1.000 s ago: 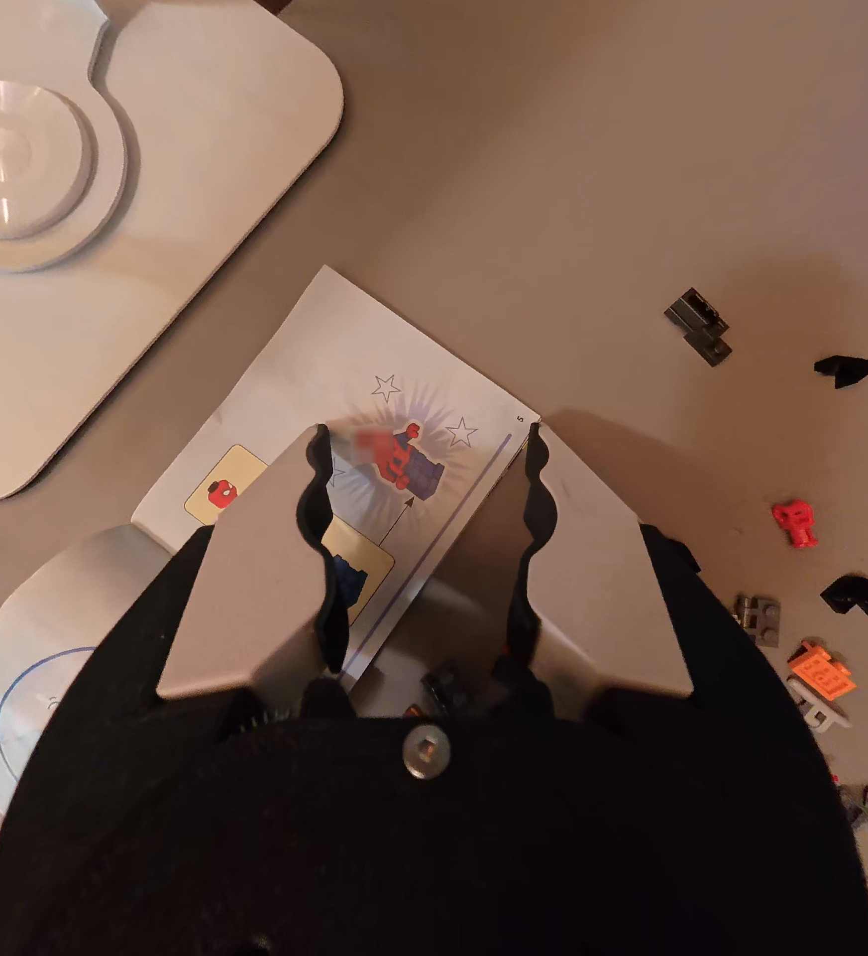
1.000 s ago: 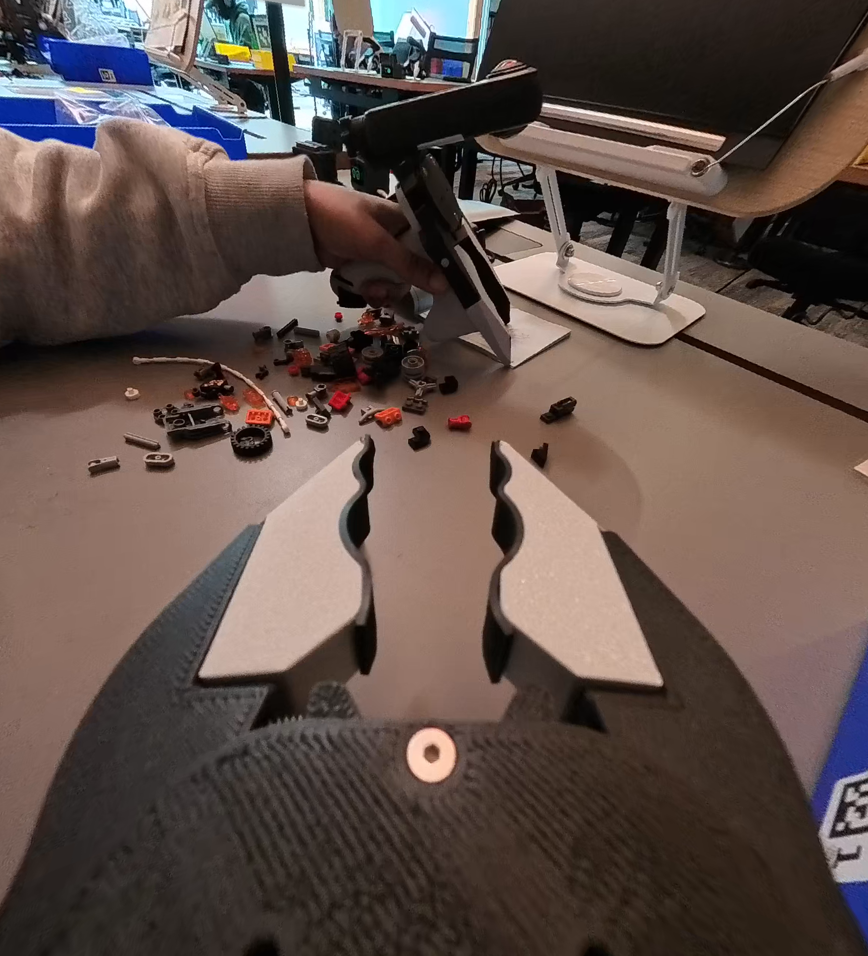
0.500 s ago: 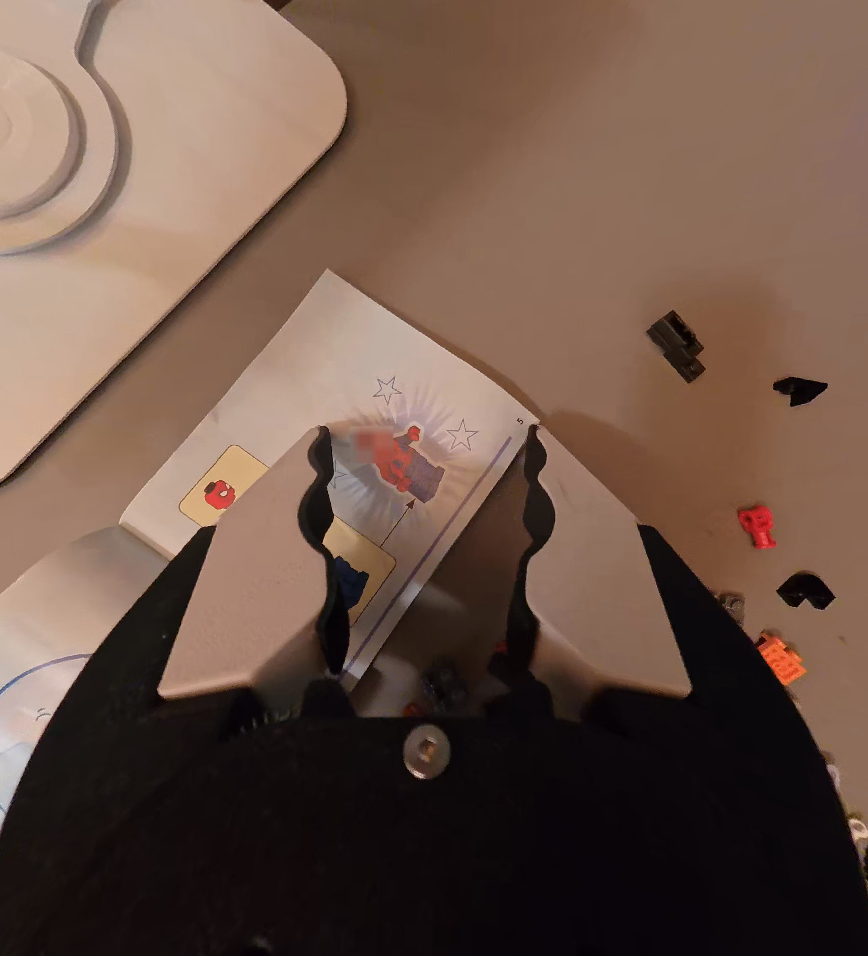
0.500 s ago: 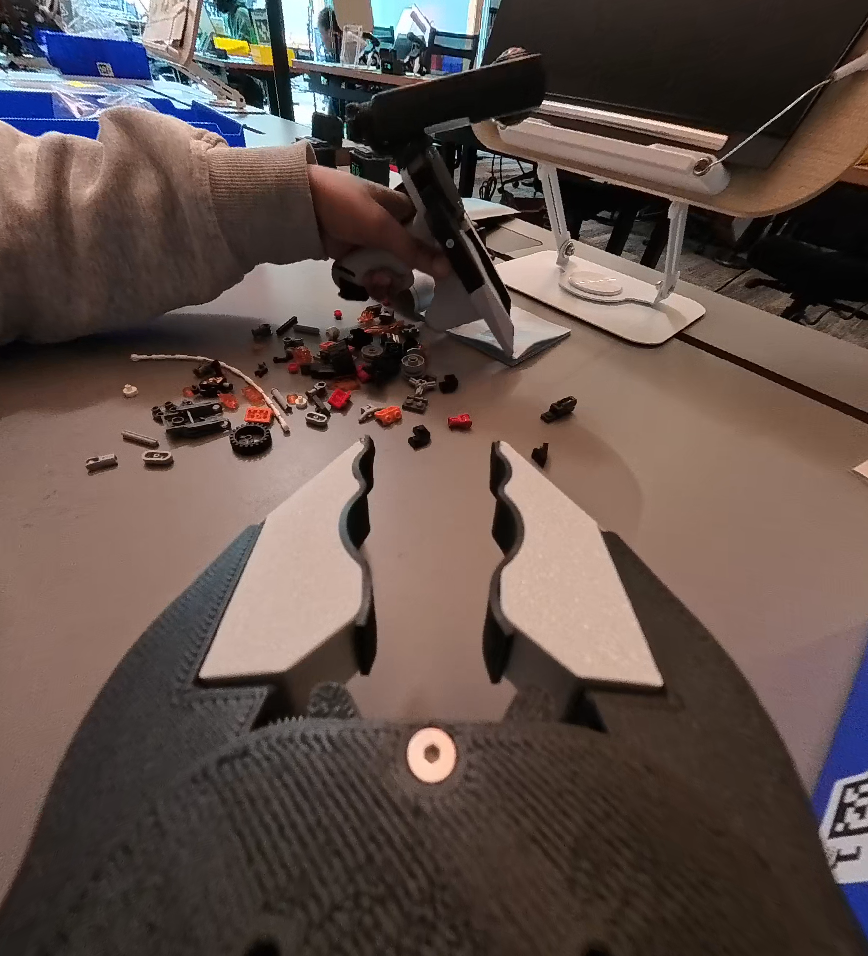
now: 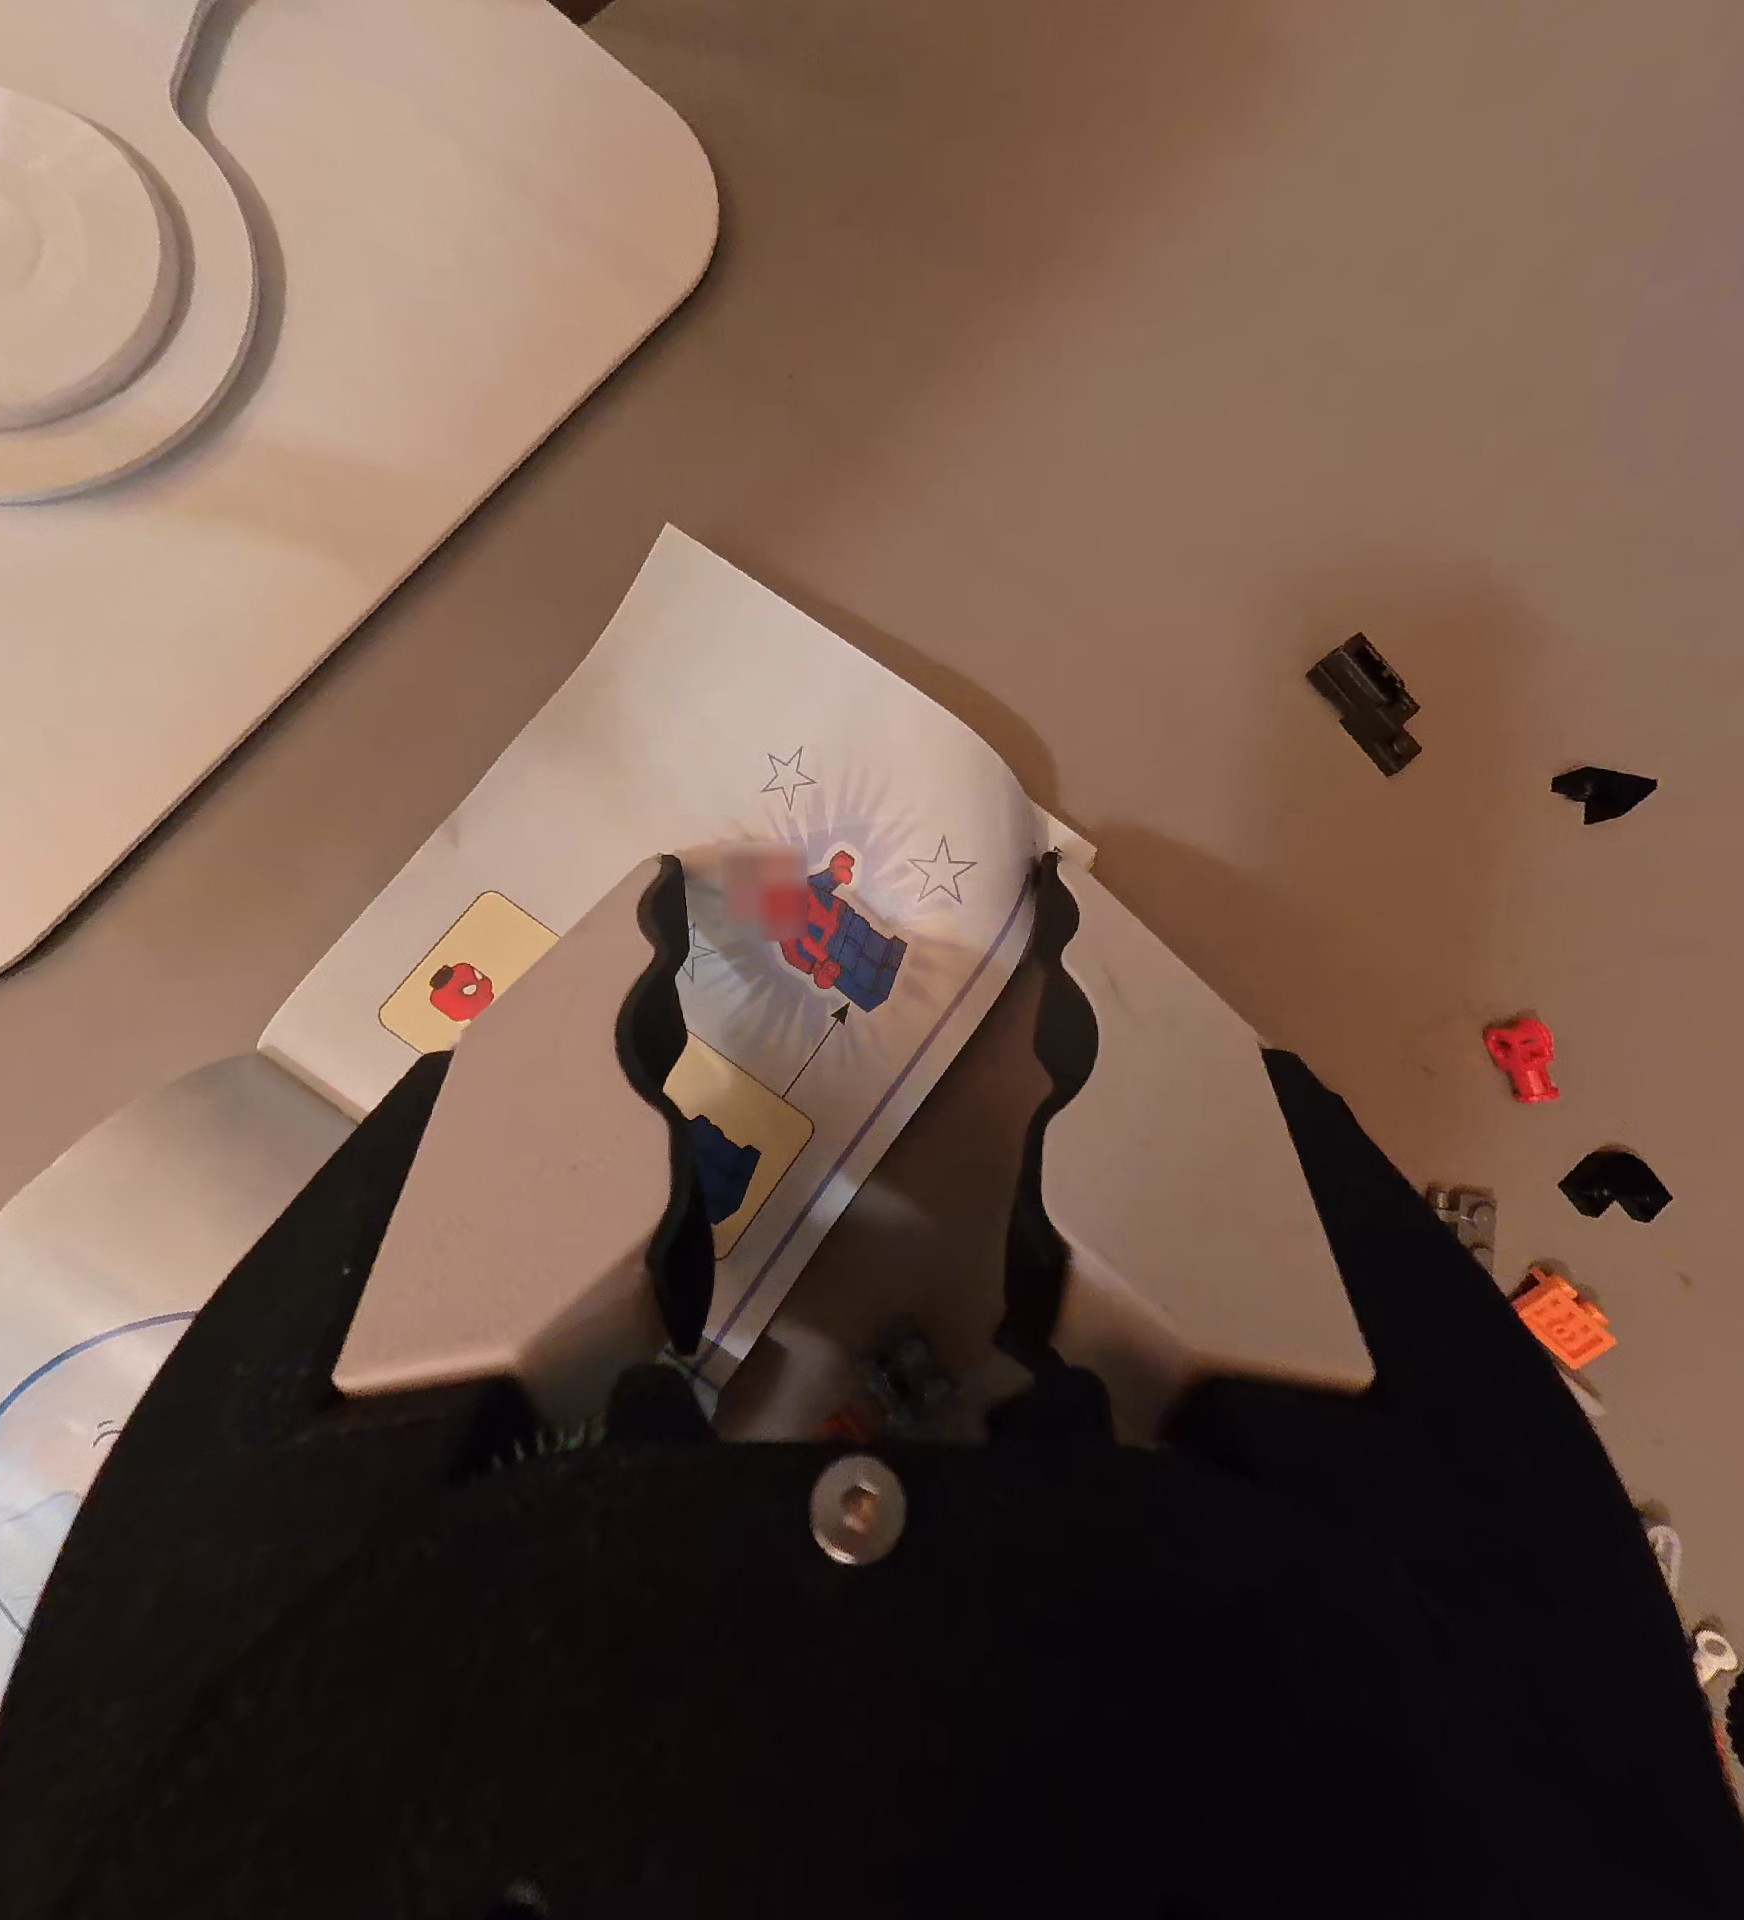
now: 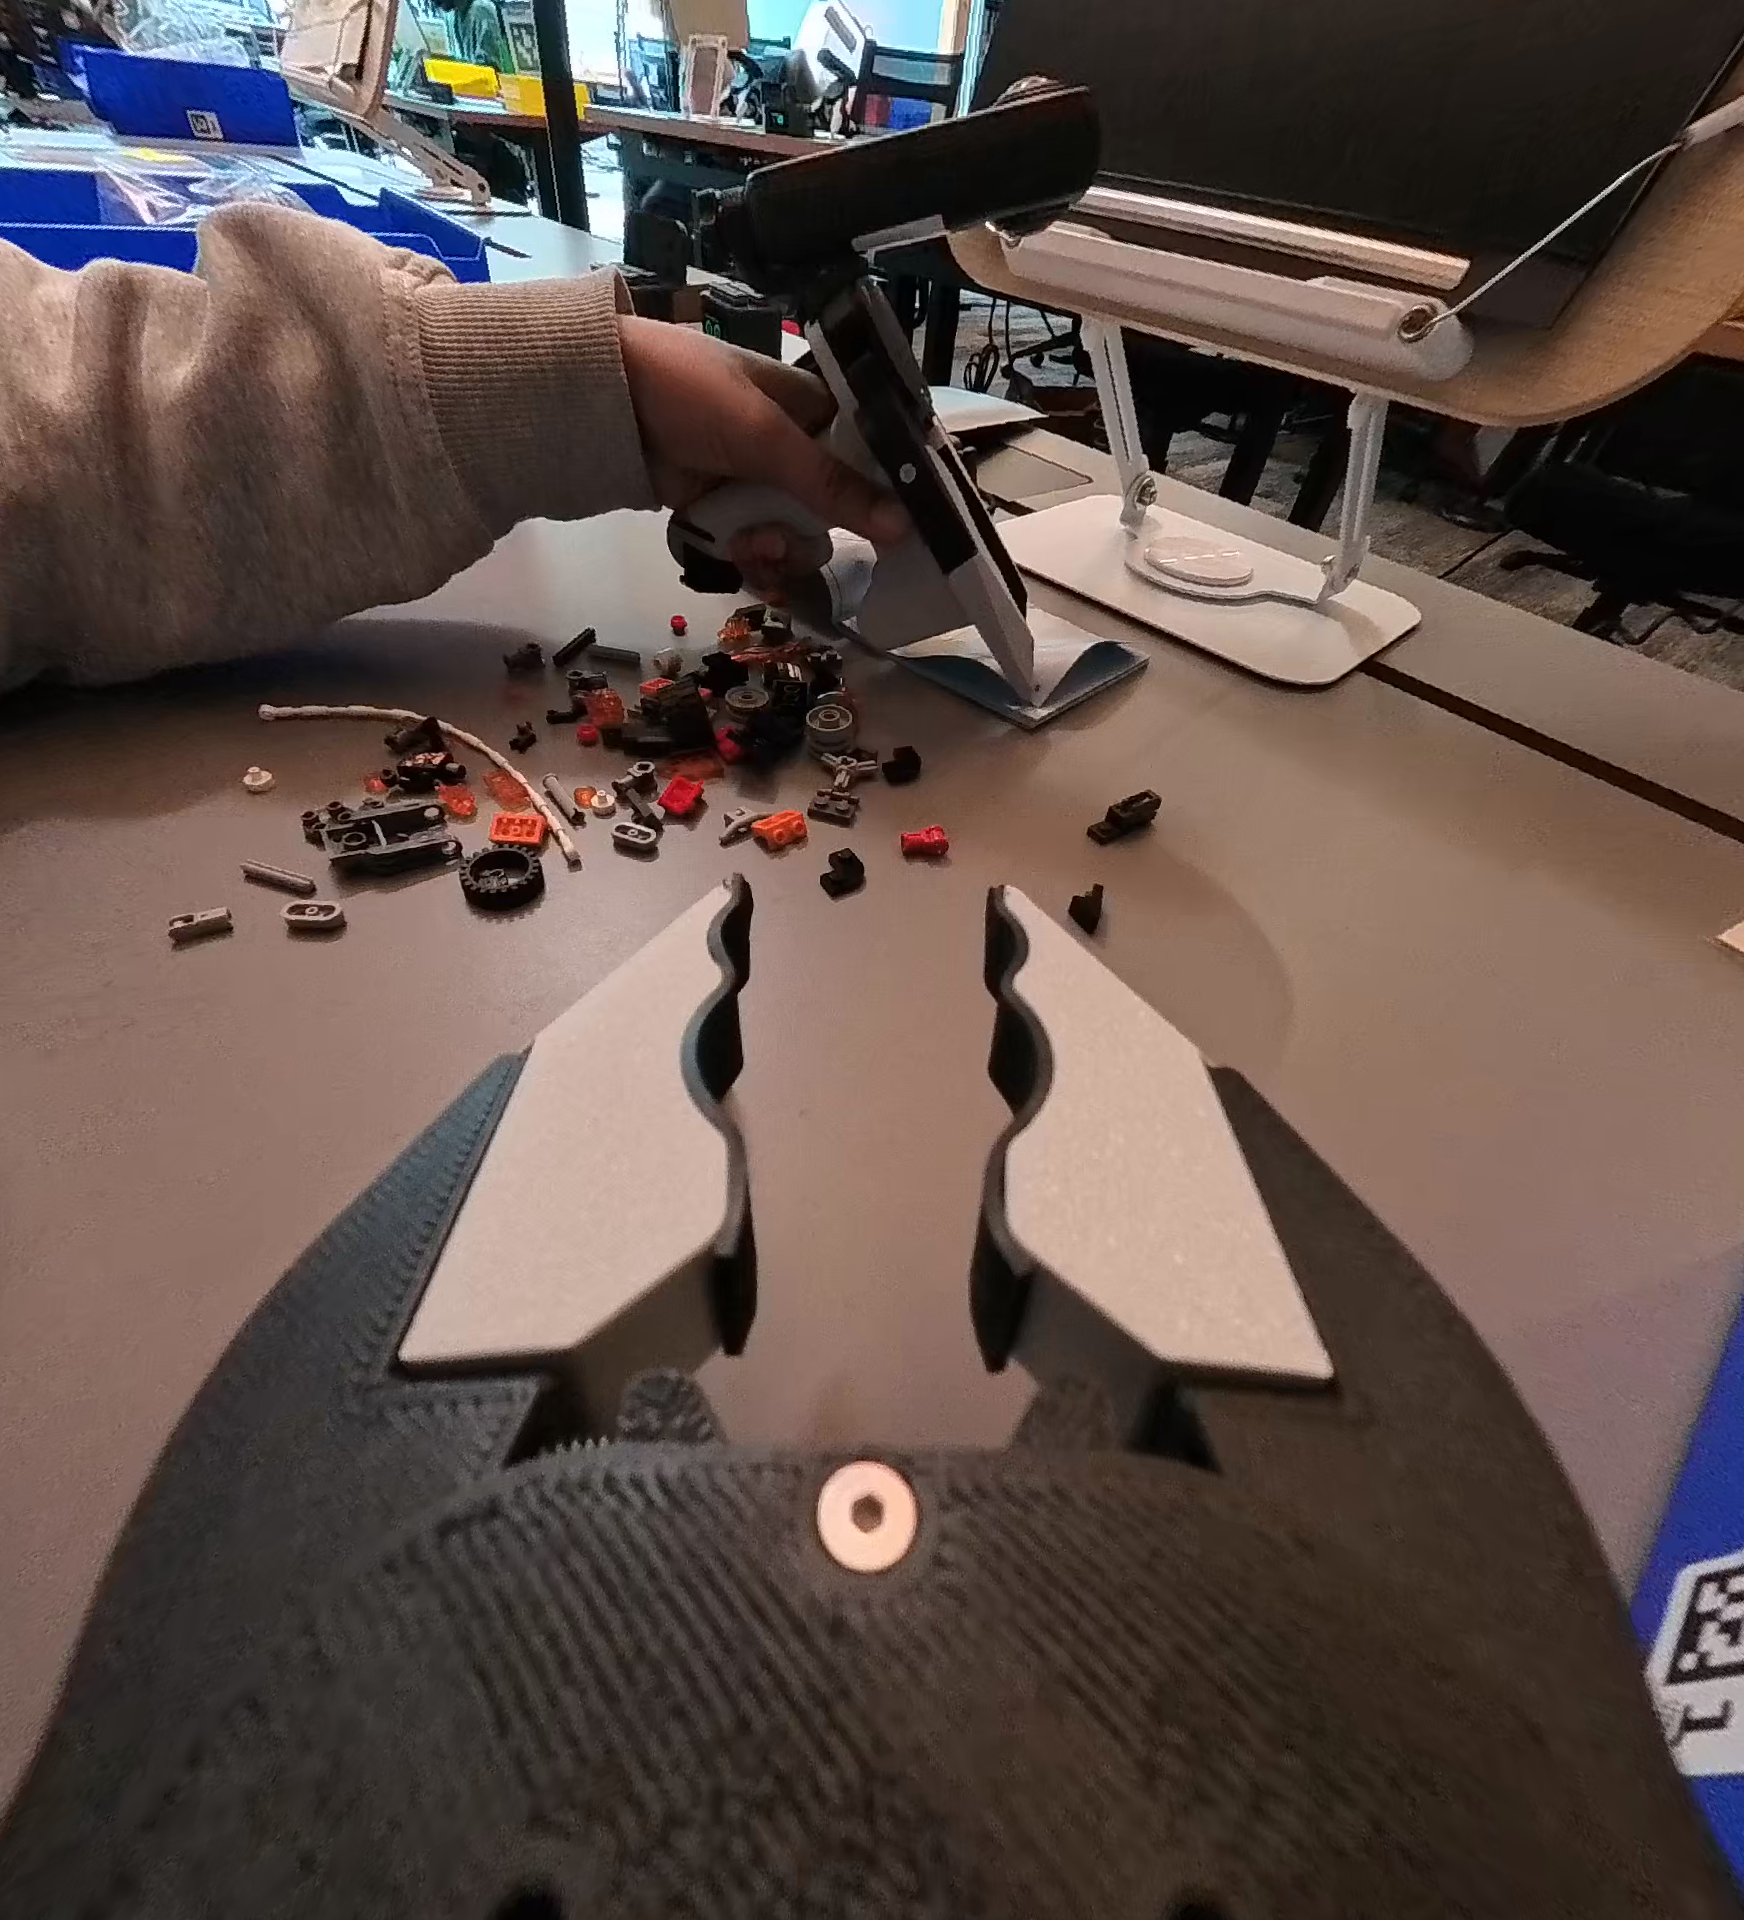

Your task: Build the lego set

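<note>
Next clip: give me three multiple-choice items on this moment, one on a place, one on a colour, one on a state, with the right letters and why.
1. Where do the left tongs point?
A. at the instruction booklet
B. at the tyre
C. at the monitor stand base

2. What colour is the small piece lying between the two black pieces right of the left tongs?
A. blue
B. red
C. white

3. How do the right tongs stand?
A. shut on a brick
B. shut and empty
C. open and empty

Answers: 1 A, the open page lies under and between the fingers. 2 B, the red piece sits between them. 3 C, bare table shows in the gap.
</note>
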Motion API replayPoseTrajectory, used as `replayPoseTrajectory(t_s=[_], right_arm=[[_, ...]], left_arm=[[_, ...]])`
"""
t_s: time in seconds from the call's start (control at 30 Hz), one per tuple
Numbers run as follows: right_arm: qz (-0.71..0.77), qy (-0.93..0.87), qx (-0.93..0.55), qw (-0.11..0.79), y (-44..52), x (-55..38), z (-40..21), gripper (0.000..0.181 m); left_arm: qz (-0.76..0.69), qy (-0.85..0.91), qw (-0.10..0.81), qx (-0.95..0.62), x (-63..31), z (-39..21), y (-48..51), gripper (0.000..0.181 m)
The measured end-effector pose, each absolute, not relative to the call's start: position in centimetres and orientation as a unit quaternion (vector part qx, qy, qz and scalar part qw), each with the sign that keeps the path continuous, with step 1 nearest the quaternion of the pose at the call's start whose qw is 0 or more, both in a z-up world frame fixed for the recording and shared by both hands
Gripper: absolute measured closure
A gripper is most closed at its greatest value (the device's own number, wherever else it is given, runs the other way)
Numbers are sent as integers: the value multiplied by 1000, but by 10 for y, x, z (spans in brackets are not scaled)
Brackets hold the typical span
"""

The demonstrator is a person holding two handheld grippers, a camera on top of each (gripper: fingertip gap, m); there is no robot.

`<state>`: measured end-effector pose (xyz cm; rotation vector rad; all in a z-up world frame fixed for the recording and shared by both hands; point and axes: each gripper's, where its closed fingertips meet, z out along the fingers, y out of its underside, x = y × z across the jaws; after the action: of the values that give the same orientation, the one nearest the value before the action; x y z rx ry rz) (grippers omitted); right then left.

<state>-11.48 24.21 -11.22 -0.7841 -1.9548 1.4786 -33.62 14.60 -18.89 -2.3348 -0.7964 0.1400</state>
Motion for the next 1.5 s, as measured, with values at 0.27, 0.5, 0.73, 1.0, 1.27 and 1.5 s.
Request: replayPoseTrajectory(t_s=[0.27,0.5,0.73,1.0,1.27,1.5], right_arm=[[551,-729,-293,280,242,-115,-112,137],[551,-730,-292,280,242,-115,-113,137],[550,-730,-293,280,242,-115,-113,137],[547,-732,-294,278,241,-116,-114,136],[541,-736,-295,279,241,-118,-116,136],[541,-737,-294,279,240,-118,-116,137]], left_arm=[[45,-306,328,-893,-336,-188,146,111],[27,-314,335,-888,-336,-187,146,111],[29,-314,335,-888,-337,-187,144,116],[-13,-349,379,-857,-344,-168,130,155],[-54,-339,388,-855,-329,-172,136,142],[-61,-341,394,-851,-330,-169,135,142]])
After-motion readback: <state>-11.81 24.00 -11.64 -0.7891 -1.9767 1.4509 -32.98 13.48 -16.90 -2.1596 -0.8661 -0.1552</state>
